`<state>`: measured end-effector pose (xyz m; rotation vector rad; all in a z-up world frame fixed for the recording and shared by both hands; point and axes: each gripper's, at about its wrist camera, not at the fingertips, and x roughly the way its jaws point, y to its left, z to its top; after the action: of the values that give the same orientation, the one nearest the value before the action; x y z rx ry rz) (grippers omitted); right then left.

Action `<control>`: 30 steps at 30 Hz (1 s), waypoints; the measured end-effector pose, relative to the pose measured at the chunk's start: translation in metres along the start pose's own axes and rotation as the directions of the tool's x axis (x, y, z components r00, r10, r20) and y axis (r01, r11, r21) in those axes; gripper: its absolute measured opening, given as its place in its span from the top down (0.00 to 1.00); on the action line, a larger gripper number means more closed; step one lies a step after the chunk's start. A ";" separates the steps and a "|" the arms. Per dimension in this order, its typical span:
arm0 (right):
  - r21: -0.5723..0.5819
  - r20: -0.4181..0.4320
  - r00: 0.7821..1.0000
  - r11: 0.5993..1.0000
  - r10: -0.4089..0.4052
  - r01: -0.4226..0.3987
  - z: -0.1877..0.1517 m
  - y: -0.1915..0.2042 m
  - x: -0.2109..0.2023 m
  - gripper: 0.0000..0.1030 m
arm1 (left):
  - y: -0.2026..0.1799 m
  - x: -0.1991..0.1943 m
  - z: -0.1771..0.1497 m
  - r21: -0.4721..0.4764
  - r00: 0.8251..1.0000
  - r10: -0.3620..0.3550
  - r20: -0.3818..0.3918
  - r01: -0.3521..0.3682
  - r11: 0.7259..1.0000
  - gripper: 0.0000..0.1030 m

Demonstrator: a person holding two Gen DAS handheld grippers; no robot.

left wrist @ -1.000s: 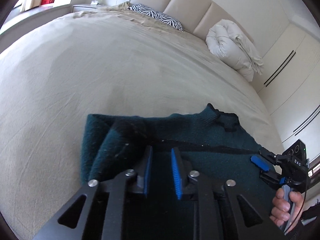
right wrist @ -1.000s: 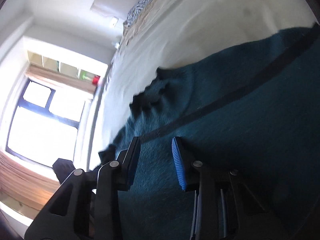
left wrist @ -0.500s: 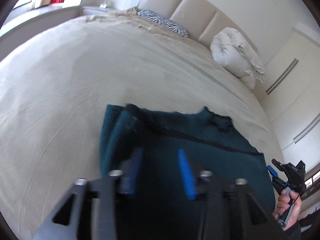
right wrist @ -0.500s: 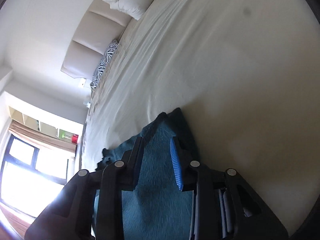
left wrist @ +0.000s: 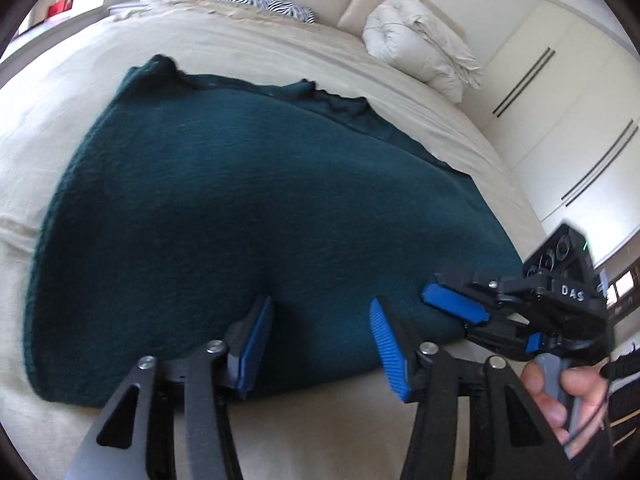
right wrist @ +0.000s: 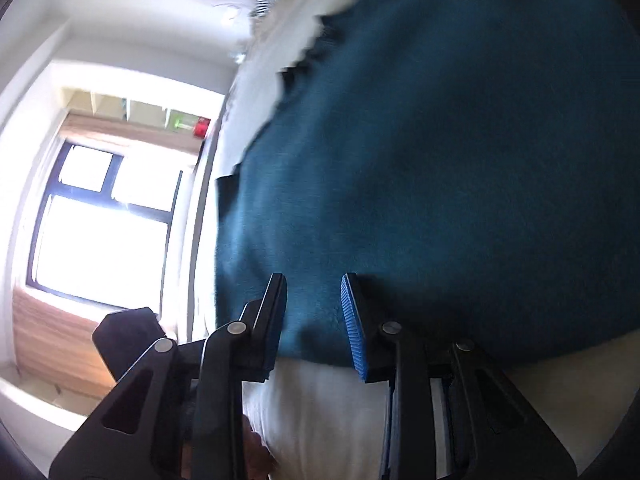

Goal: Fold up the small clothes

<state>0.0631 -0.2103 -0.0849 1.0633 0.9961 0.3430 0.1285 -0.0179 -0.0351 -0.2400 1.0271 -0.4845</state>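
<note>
A dark teal knitted sweater (left wrist: 260, 208) lies spread flat on the beige bed, its collar at the far edge. My left gripper (left wrist: 320, 344) hovers at the sweater's near edge. Its jaws are closing, the hem lies between them, and the pads do not press on it. My right gripper (left wrist: 472, 320), held by a hand (left wrist: 568, 396), sits at the sweater's near right corner. In the right wrist view the right gripper (right wrist: 314, 320) has its jaws partly apart over the sweater (right wrist: 440, 160) and its near edge, without pinching it.
The bed sheet (left wrist: 280, 48) stretches wide around the sweater. A rolled white duvet (left wrist: 420, 44) and a zebra-print pillow (left wrist: 264, 0) lie by the padded headboard. White wardrobe doors (left wrist: 568, 112) stand to the right, and a bright window (right wrist: 100, 232) is beyond the bed's left side.
My left gripper let go of the sweater fabric, its jaws spread, and it drew back to the near edge. The right gripper swung round to the sweater's near right corner.
</note>
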 end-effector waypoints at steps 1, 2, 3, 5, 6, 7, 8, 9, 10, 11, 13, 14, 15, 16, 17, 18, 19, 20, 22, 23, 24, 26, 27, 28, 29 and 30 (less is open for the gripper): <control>0.036 0.019 0.999 0.999 0.036 -0.036 0.002 -0.012 -0.004 0.74 | 0.001 0.000 0.000 -0.002 1.000 0.004 -0.004 -0.004 1.000 0.49; 0.056 0.057 0.998 0.998 0.036 -0.039 0.006 -0.021 -0.012 0.74 | 0.001 0.001 0.001 0.004 1.000 0.007 -0.011 -0.007 1.000 0.49; 0.067 0.096 0.995 0.997 0.026 -0.033 0.009 -0.028 -0.022 0.74 | 0.000 0.001 -0.001 0.010 1.000 0.011 -0.011 -0.010 1.000 0.50; 0.100 0.169 0.986 0.995 0.009 -0.026 0.014 -0.044 -0.049 0.74 | -0.001 0.001 0.000 0.023 1.000 0.024 -0.010 -0.024 0.999 0.50; 0.113 0.192 0.981 0.993 -0.001 -0.021 0.021 -0.052 -0.063 0.74 | -0.002 0.002 0.000 0.028 0.999 0.031 -0.008 -0.030 0.999 0.49; 0.134 0.230 0.973 0.991 -0.018 -0.014 0.024 -0.062 -0.078 0.74 | -0.003 0.003 0.001 0.028 0.999 0.033 -0.008 -0.032 0.999 0.49; 0.154 0.266 0.963 0.988 -0.034 -0.008 0.026 -0.071 -0.092 0.74 | -0.001 0.003 0.001 0.027 0.999 0.032 -0.008 -0.032 0.999 0.49; 0.165 0.287 0.957 0.986 -0.046 -0.003 0.028 -0.077 -0.102 0.74 | 0.000 0.003 0.001 0.027 1.000 0.029 -0.009 -0.029 0.999 0.49; 0.183 0.323 0.944 0.983 -0.066 0.006 0.029 -0.085 -0.116 0.74 | 0.001 0.003 0.001 0.027 1.000 0.027 -0.010 -0.026 0.999 0.49; 0.198 0.346 0.935 0.980 -0.081 0.011 0.032 -0.092 -0.137 0.74 | 0.002 0.003 0.001 0.028 1.000 0.025 -0.012 -0.024 0.999 0.49; 0.235 0.403 0.907 0.971 -0.126 0.030 0.031 -0.103 -0.162 0.74 | 0.003 0.004 0.003 0.032 1.000 0.025 -0.012 -0.025 0.999 0.49; 0.251 0.422 0.895 0.967 -0.148 0.042 0.030 -0.108 -0.179 0.74 | 0.002 0.005 0.002 0.036 1.000 0.028 -0.011 -0.028 0.999 0.49; 0.265 0.439 0.884 0.963 -0.161 0.044 0.028 -0.113 -0.189 0.74 | 0.002 0.005 0.002 0.040 0.999 0.033 -0.009 -0.033 0.999 0.49; 0.282 0.460 0.870 0.958 -0.178 0.047 0.025 -0.115 -0.205 0.73 | 0.000 0.004 0.000 0.042 0.999 0.037 -0.007 -0.037 0.998 0.49; 0.296 0.476 0.855 0.953 -0.207 0.066 0.021 -0.114 -0.213 0.73 | -0.001 0.004 0.000 0.046 0.999 0.041 -0.005 -0.041 0.998 0.49; 0.298 0.483 0.848 0.952 -0.220 0.077 0.018 -0.116 -0.227 0.73 | -0.002 0.005 -0.001 0.050 0.999 0.046 -0.003 -0.046 0.998 0.49; 0.290 0.490 0.843 0.953 -0.224 0.084 0.014 -0.115 -0.236 0.73 | -0.004 0.005 -0.002 0.052 0.999 0.049 -0.001 -0.049 0.997 0.49; 0.285 0.492 0.842 0.955 -0.221 0.085 0.012 -0.113 -0.238 0.73 | -0.005 0.005 -0.002 0.056 0.999 0.054 0.000 -0.054 0.997 0.49; 0.261 0.495 0.841 0.961 -0.217 0.094 0.003 -0.104 -0.246 0.73 | -0.008 0.005 -0.003 0.061 0.998 0.060 0.001 -0.060 0.996 0.49; 0.249 0.498 0.840 0.964 -0.213 0.097 -0.002 -0.098 -0.250 0.73 | -0.009 0.005 -0.003 0.064 0.998 0.064 0.000 -0.064 0.996 0.49; 0.233 0.502 0.840 0.967 -0.207 0.099 -0.007 -0.092 -0.258 0.73 | -0.010 0.005 -0.002 0.068 0.998 0.070 -0.002 -0.070 0.995 0.49; 0.198 0.495 0.848 0.975 -0.190 0.102 -0.007 -0.075 -0.255 0.73 | -0.012 0.005 -0.002 0.072 0.997 0.080 -0.006 -0.080 0.994 0.49; 0.174 0.488 0.854 0.979 -0.181 0.108 -0.010 -0.068 -0.262 0.73 | -0.015 0.003 -0.001 0.075 0.996 0.088 -0.008 -0.088 0.993 0.49; 0.154 0.480 0.860 0.982 -0.174 0.113 -0.008 -0.060 -0.256 0.73 | -0.016 0.003 0.000 0.077 0.996 0.094 -0.008 -0.093 0.993 0.49; 0.137 0.469 0.867 0.984 -0.167 0.116 -0.007 -0.054 -0.252 0.72 | -0.019 -0.001 0.001 0.080 0.994 0.108 -0.002 -0.108 0.991 0.49; 0.116 0.454 0.877 0.986 -0.158 0.118 -0.008 -0.042 -0.244 0.70 | -0.020 -0.005 0.001 0.083 0.993 0.119 0.007 -0.119 0.989 0.48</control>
<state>-0.0843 -0.3892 0.0035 1.0775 0.6532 -0.0752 0.1222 -0.0331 -0.0223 -0.1043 1.0107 -0.4178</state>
